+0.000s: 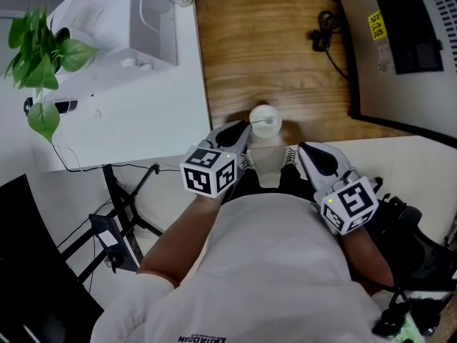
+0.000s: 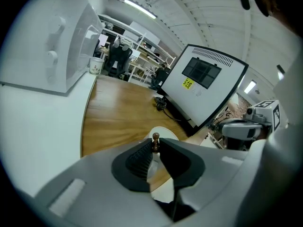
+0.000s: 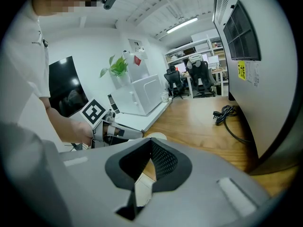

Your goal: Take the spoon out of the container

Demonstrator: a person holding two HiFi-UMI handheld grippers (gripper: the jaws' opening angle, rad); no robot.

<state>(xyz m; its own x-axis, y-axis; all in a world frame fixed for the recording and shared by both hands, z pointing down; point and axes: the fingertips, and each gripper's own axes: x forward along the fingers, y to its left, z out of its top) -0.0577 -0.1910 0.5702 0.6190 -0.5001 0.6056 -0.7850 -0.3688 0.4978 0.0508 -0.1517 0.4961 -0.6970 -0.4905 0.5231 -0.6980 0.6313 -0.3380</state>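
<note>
A wooden tabletop [image 1: 271,41] runs between a white counter [image 1: 143,120] on the left, which bears a boxy white appliance [image 1: 150,20] and a leafy plant [image 1: 39,56], and a white cabinet [image 1: 407,56] on the right with a yellow sticker on it. A black cable [image 1: 325,31] lies coiled near that cabinet.

A round white container [image 1: 265,122] stands at the near edge of the wood, right in front of the person. The spoon [image 2: 155,140] stands in it, with its brown knobbed handle poking up over the rim.

The left gripper [image 2: 155,148] reaches over the container's left rim, its jaws pinched on that handle just below the knob.

The right gripper [image 3: 150,143] hangs just beside the container on its right (apart from it, as far as the head view shows). Its fingertips are pressed together and hold nothing.
</note>
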